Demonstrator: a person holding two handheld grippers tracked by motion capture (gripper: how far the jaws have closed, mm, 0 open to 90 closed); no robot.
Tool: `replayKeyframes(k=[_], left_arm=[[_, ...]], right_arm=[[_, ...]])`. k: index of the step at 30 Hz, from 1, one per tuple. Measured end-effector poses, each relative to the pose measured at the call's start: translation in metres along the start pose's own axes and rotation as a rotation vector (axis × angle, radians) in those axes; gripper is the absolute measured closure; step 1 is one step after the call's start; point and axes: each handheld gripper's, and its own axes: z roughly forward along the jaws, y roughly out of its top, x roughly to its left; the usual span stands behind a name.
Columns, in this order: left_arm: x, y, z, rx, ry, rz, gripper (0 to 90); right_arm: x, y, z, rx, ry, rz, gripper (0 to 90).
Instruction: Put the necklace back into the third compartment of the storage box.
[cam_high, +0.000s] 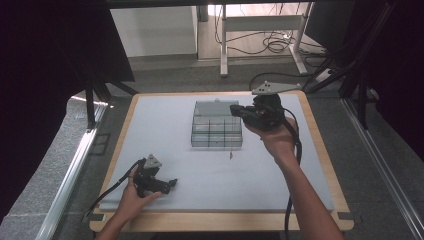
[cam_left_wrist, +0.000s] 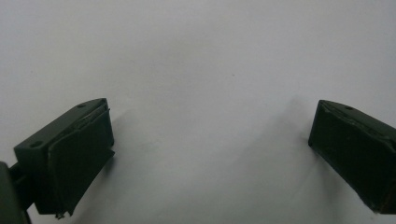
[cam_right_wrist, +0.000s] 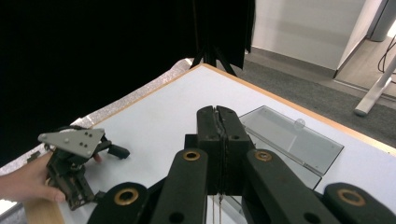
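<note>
While its jaws press flat together with no gap, the right gripper (cam_high: 239, 111) hangs over the near right corner of a clear plastic box (cam_high: 216, 125) with its lid (cam_right_wrist: 292, 136) laid open. A small pin (cam_high: 231, 155) lies just past the box's near edge. Well apart, near the table's (cam_high: 210, 220) front edge, the left gripper (cam_high: 170, 183) stands wide over bare white surface.

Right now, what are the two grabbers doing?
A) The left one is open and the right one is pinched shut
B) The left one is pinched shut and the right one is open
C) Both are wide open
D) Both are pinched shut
A: the left gripper has its jaws far apart over the bare table, while the right gripper has its jaws pressed together above the clear box.
</note>
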Motion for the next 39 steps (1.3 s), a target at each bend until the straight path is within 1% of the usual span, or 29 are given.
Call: replayKeyframes(k=[2, 7, 8, 11, 12, 17, 18, 25, 30, 31, 32, 39], left_arm=[[0.0, 0.0, 0.0, 0.0, 0.0, 0.0, 0.0], [0.0, 0.0, 0.0, 0.0, 0.0, 0.0, 0.0], [0.0, 0.0, 0.0, 0.0, 0.0, 0.0, 0.0], [0.0, 0.0, 0.0, 0.0, 0.0, -0.001, 0.0], [0.0, 0.0, 0.0, 0.0, 0.0, 0.0, 0.0], [0.0, 0.0, 0.0, 0.0, 0.0, 0.0, 0.0], [0.0, 0.0, 0.0, 0.0, 0.0, 0.0, 0.0], [0.0, 0.0, 0.0, -0.001, 0.0, 0.0, 0.0], [0.0, 0.0, 0.0, -0.001, 0.0, 0.0, 0.0], [0.0, 0.0, 0.0, -0.001, 0.0, 0.0, 0.0], [0.0, 0.0, 0.0, -0.001, 0.0, 0.0, 0.0], [0.0, 0.0, 0.0, 0.0, 0.0, 0.0, 0.0]], right_arm=[[-0.003, 0.004, 0.001, -0.009, -0.005, 0.012, 87.7], [-0.008, 0.009, 0.001, -0.016, -0.017, 0.021, 87.7], [-0.011, 0.011, 0.003, -0.014, -0.027, 0.023, 87.7], [-0.013, 0.013, 0.004, -0.013, -0.037, 0.026, 87.7], [-0.017, 0.015, 0.005, -0.015, -0.049, 0.031, 87.7], [-0.022, 0.018, 0.008, -0.015, -0.068, 0.043, 87.6], [-0.025, 0.019, 0.009, -0.015, -0.078, 0.046, 87.6], [-0.032, 0.022, 0.014, -0.013, -0.103, 0.053, 87.6], [-0.04, 0.023, 0.024, -0.014, -0.13, 0.073, 87.7], [-0.043, 0.024, 0.028, -0.015, -0.135, 0.079, 87.7], [-0.044, 0.024, 0.03, -0.012, -0.141, 0.077, 87.7], [-0.049, 0.024, 0.041, -0.005, -0.148, 0.09, 87.7]])
